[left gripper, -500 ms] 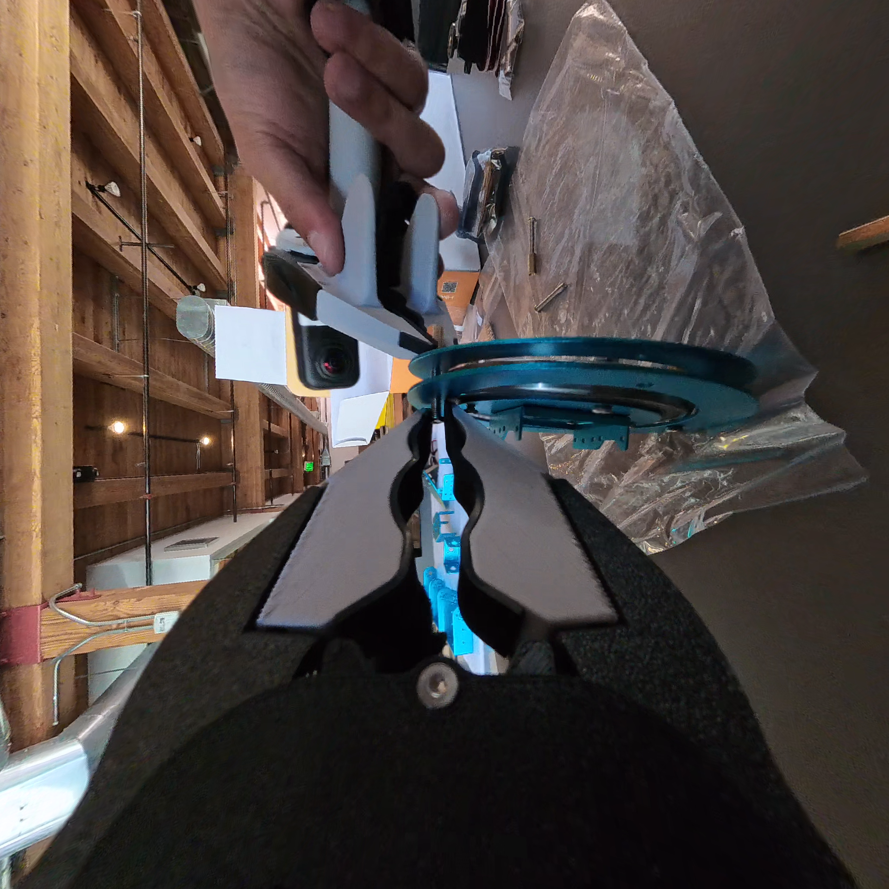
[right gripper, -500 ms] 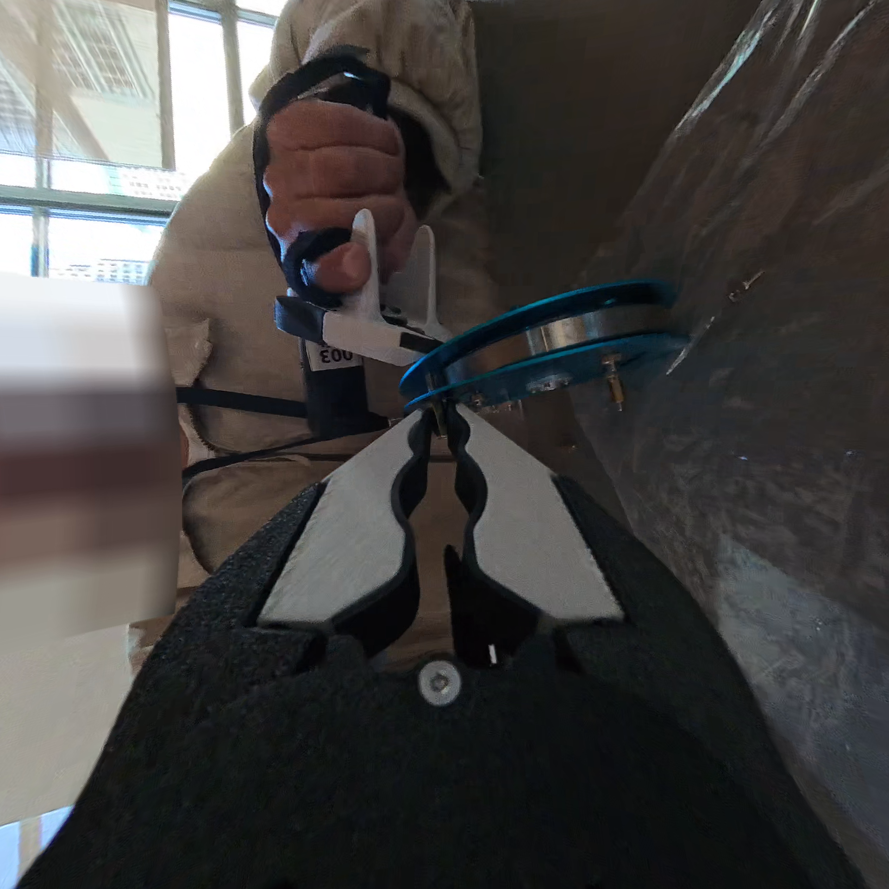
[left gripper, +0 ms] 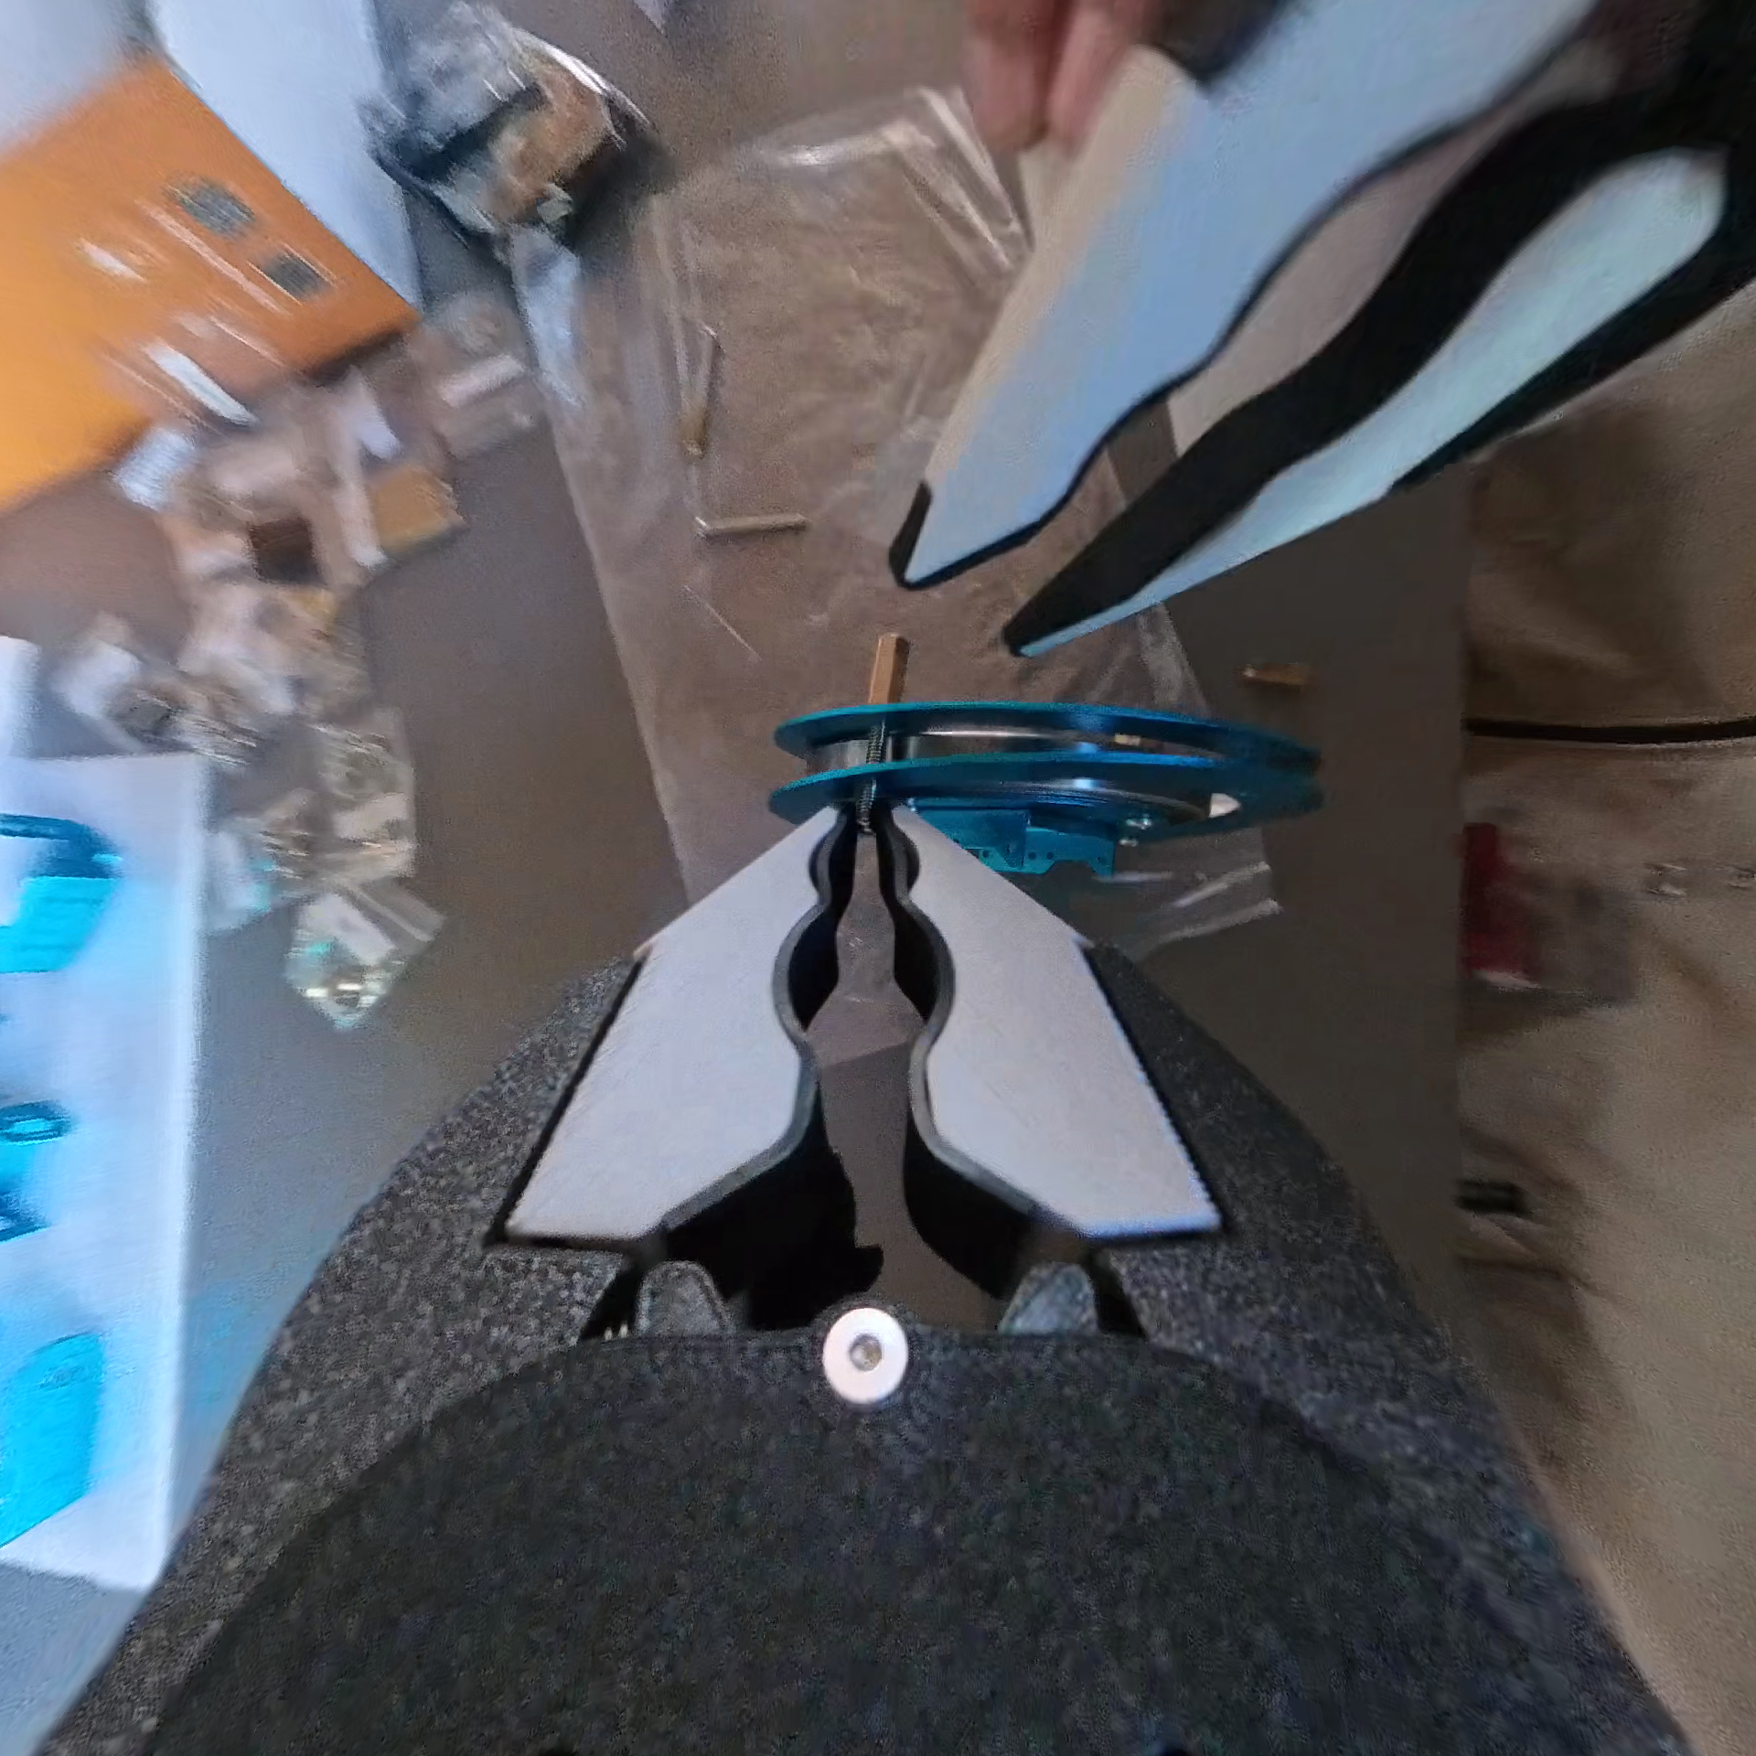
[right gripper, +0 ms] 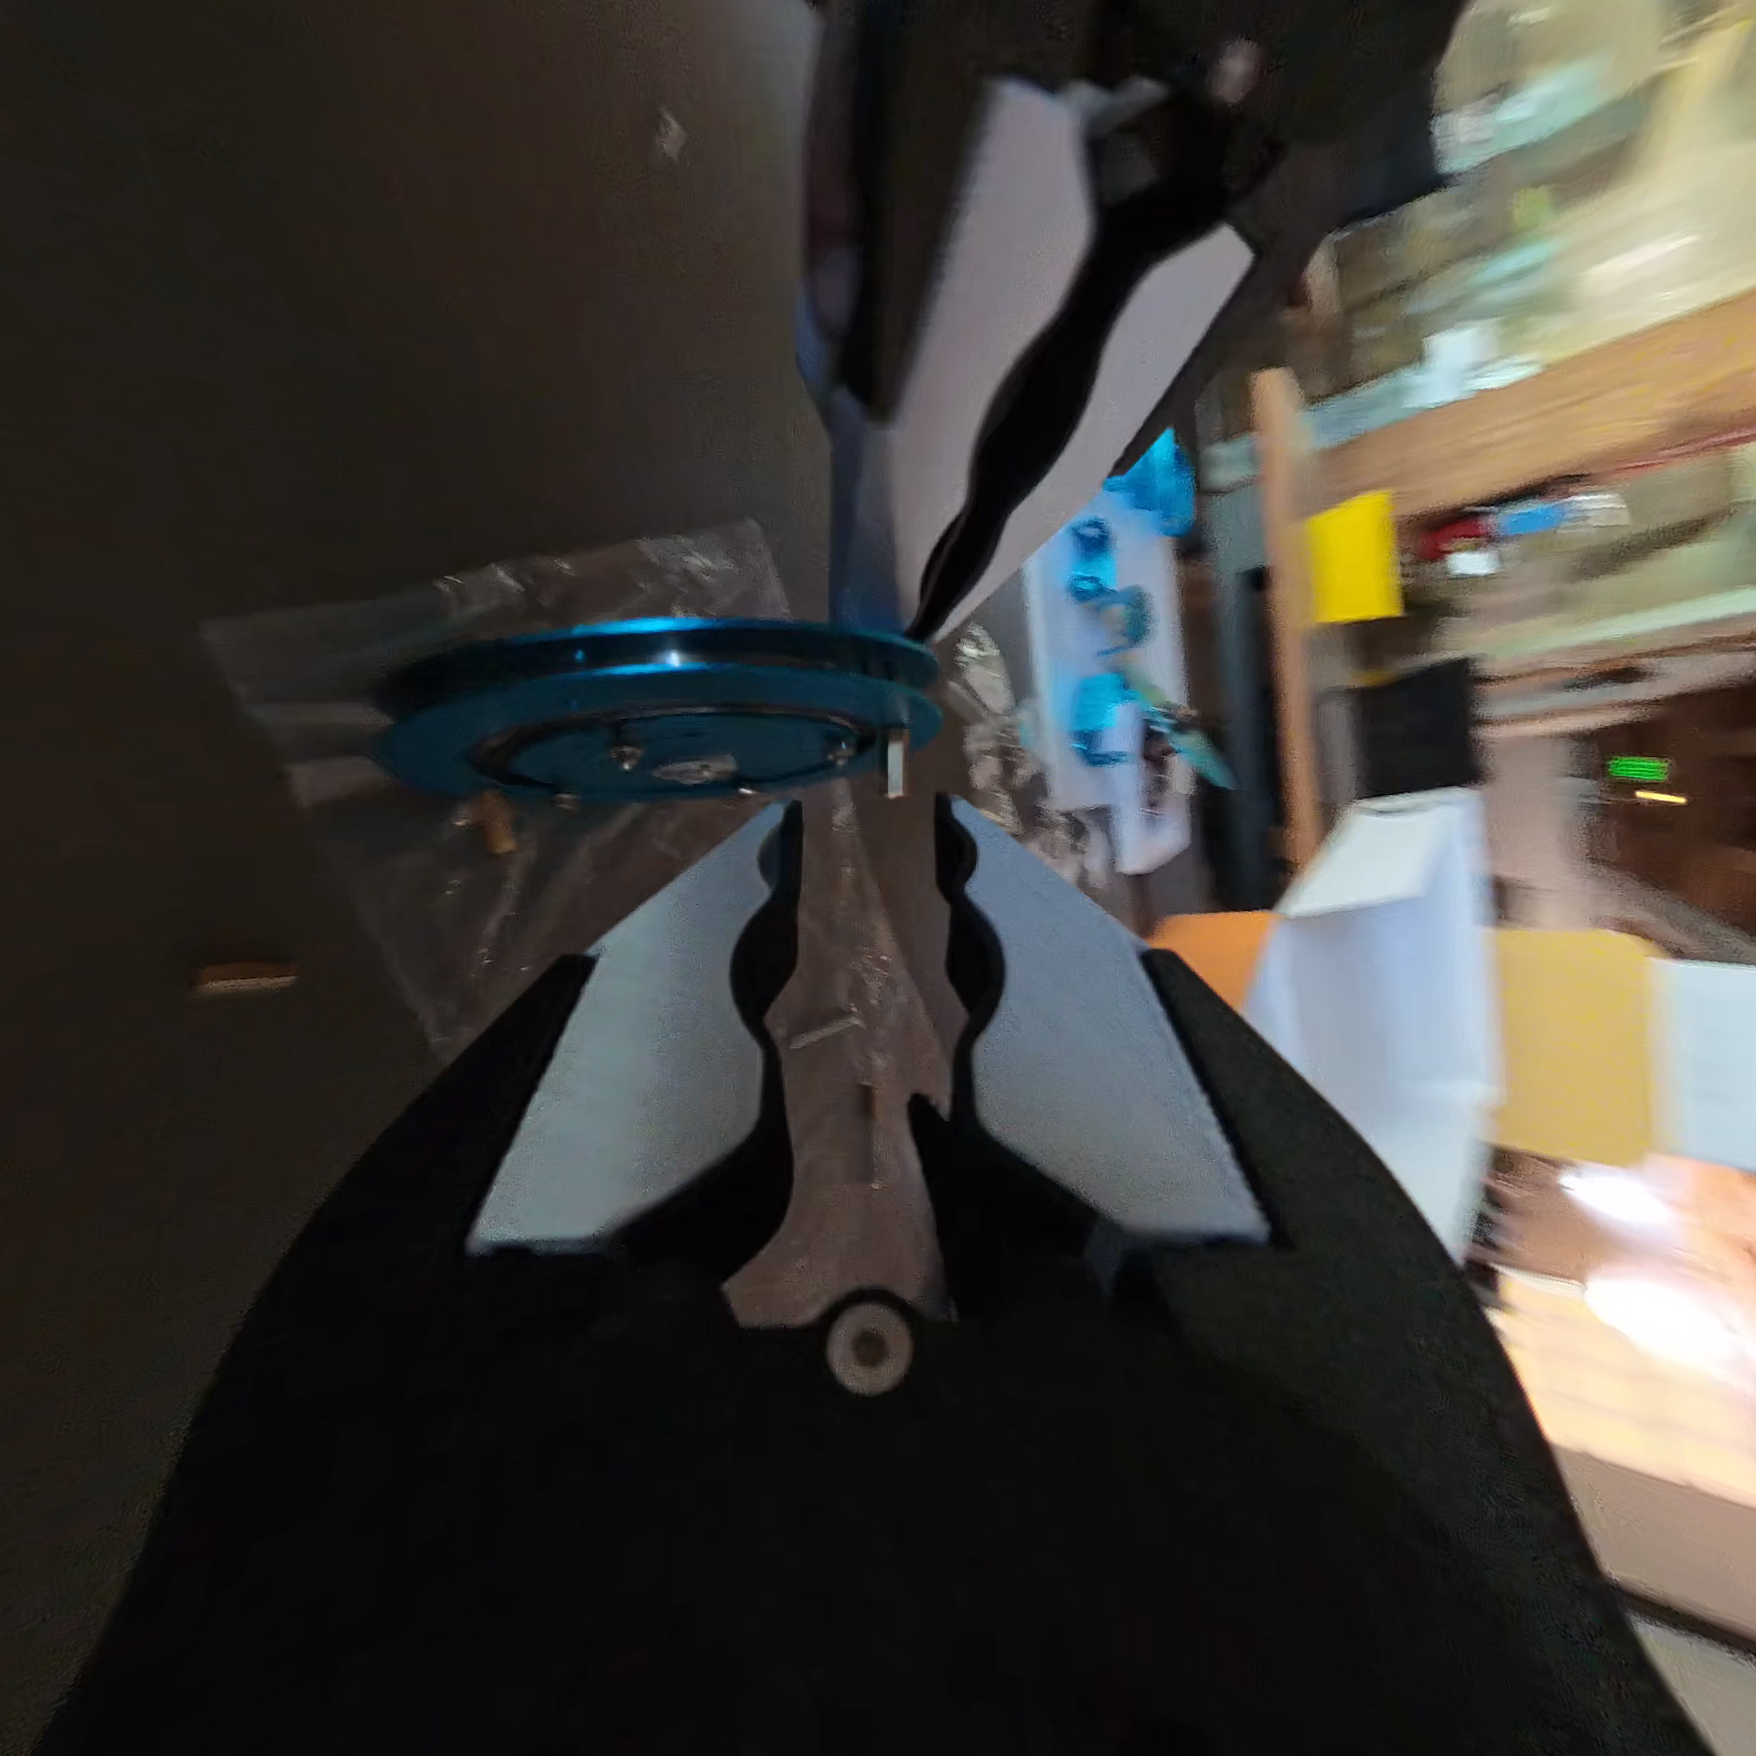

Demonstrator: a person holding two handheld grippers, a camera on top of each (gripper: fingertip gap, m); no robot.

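Left gripper pinching the near edge of the blue double disc, jaws nearly touching, tips closed on a thin threaded screw running through both plates at the rim. Holding the disc up off the dark table, roughly level. Brass post sticking up above the disc's top plate at the gripped edge. Silver ring showing between the two plates; blue bracket hanging under the lower plate.

Right gripper sitting free of the disc, jaws standing apart with a clear gap, gripping nothing. In the left wrist view, hovering above and to the right of the disc, tips pointing down toward it, not touching. In the right wrist view, tips lying just below the disc's right edge, beside a small pale peg hanging from the rim.

Clear plastic bag lying on the table behind and under the disc, a few small brass pins resting on it. One more brass piece lying on the table just right of the disc. Orange box and a blurred clutter of small packets lying well left of the disc. Beige garment of a person filling the space right of the disc. Heavy blur on the surroundings in both views.
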